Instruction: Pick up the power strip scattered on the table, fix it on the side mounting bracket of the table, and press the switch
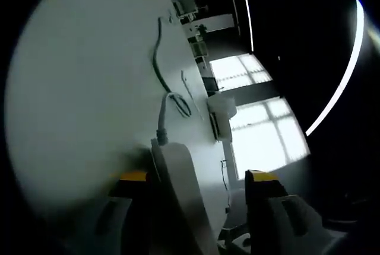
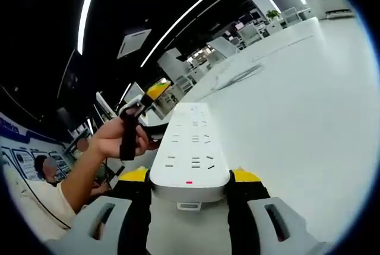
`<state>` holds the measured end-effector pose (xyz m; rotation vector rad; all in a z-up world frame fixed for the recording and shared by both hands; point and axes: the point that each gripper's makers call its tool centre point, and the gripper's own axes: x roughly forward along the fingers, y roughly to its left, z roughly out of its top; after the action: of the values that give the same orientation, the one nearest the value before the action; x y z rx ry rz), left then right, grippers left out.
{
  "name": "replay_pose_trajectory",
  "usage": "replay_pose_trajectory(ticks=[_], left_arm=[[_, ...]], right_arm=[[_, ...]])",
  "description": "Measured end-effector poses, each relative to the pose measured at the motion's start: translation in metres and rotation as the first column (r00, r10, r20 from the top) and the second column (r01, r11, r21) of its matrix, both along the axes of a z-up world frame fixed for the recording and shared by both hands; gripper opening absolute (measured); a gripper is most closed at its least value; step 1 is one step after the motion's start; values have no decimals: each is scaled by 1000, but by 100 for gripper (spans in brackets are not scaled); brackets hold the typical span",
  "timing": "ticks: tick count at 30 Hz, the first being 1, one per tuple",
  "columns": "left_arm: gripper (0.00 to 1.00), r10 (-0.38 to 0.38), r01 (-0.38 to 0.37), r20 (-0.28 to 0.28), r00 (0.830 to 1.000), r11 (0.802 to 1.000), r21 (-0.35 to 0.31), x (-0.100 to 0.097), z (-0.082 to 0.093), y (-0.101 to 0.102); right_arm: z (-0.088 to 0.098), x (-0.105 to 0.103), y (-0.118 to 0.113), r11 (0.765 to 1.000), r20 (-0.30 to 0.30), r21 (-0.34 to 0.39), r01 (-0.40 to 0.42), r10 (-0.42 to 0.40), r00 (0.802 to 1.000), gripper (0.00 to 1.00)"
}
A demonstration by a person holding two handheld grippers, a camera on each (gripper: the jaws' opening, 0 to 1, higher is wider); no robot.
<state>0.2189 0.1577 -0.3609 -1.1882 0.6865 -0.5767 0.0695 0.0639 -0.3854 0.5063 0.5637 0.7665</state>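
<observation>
One white table (image 2: pixel 309 101), dim office.

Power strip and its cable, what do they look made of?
Power strip: likely white moulded plastic, smooth semi-matte shell with cut socket slots. Cable: probably rubber- or PVC-sheathed, since it lies in loose bends on the table.

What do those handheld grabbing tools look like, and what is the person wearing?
Each tool ends in two chunky grey jaws capped with yellow tips, seen on the right gripper and the left gripper. The other tool's yellow-tipped end also rises above the person's hand, which grips a dark handle. The person wears a pale, cream-coloured short sleeve.
</observation>
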Motion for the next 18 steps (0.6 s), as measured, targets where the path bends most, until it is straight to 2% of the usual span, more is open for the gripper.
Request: replay_pose_trajectory(ticks=[3, 4, 10, 14, 18], left_arm=[[60, -16, 16, -3, 1000, 1000, 4, -1, -1, -5], [58, -38, 38, 5, 999, 999, 35, -6, -3, -9], [55, -31, 32, -17, 999, 999, 33, -6, -9, -13], [46, -17, 18, -24, 1000, 998, 59, -5, -15, -12], [42, -12, 14, -33, 999, 998, 68, -5, -19, -10]], right_arm=[[0, 0, 0, 1000, 1, -1, -1, 1, 1000, 46], [0, 0, 0, 1000, 2, -4, -2, 2, 1000, 46], [-1, -1, 2, 999, 15, -30, -15, 15, 1000, 46], [-1, -2, 2, 999, 20, -43, -21, 21, 1000, 46], [-2, 0, 1, 998, 29, -57, -24, 26, 999, 46]])
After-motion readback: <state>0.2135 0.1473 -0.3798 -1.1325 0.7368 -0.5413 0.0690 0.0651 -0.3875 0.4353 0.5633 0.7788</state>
